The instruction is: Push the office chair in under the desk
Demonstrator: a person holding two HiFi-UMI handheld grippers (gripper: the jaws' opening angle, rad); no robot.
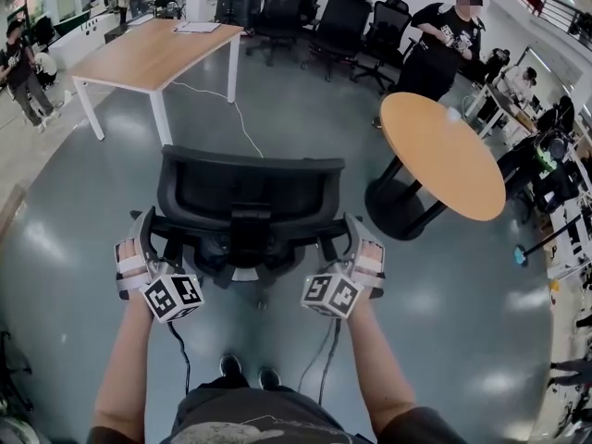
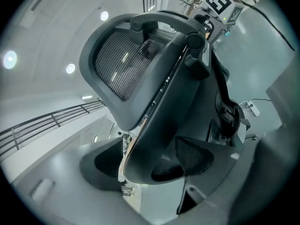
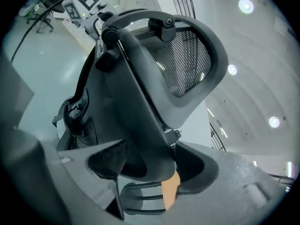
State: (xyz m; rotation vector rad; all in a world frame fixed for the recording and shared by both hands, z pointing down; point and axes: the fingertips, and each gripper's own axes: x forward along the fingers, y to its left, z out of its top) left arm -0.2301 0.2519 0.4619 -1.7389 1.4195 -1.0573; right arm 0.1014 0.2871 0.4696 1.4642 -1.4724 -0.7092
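The black mesh-back office chair (image 1: 250,192) stands right before me with its back towards me. The rectangular wooden desk (image 1: 153,54) on white legs is well beyond it at the far left. My left gripper (image 1: 153,234) is at the left edge of the chair's back frame and my right gripper (image 1: 356,239) at the right edge. In the left gripper view the chair (image 2: 122,64) has its frame between the left gripper's (image 2: 150,165) open jaws, with a gap on one side. In the right gripper view the chair (image 3: 187,64) likewise sits between the right gripper's (image 3: 152,165) open jaws.
A round orange table (image 1: 442,155) on a black base stands close to the chair's right. Several black office chairs (image 1: 314,12) are parked at the back. A person in black (image 1: 444,49) stands behind the round table. A white cable (image 1: 236,118) trails from the desk across the grey floor.
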